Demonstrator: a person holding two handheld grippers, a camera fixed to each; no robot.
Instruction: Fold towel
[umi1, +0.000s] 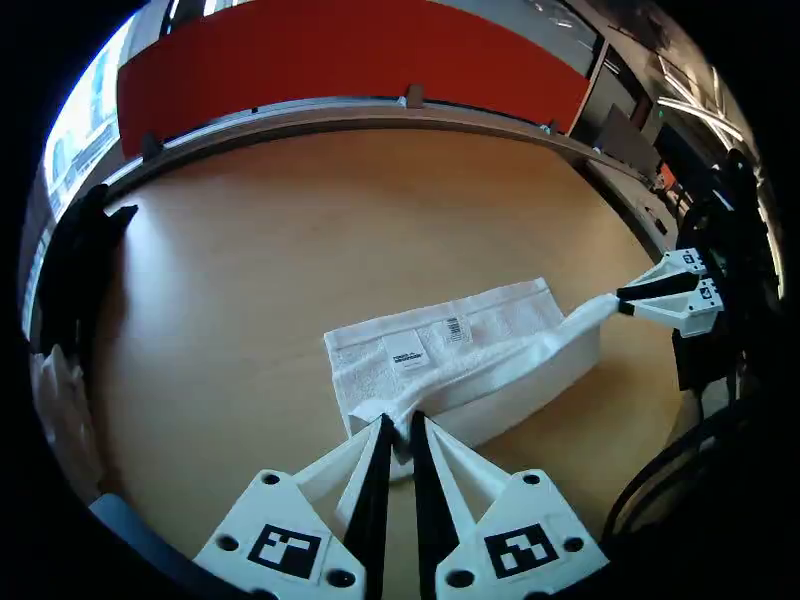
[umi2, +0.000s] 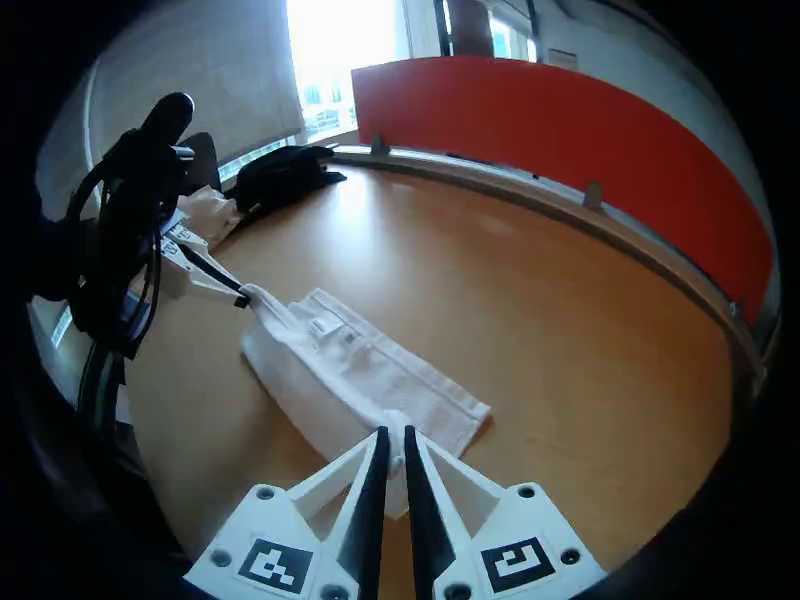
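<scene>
Midway across the desk, the white towel lies as a folded strip with one long edge raised. Left tongs are clenched on one corner of that edge, right tongs on the other. Behind the desk stands a red panel.

White towel on tan wood-grain table, plain red panel behind

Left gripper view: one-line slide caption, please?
Left gripper and right gripper each pinch a corner of the white towel on the table.
</scene>
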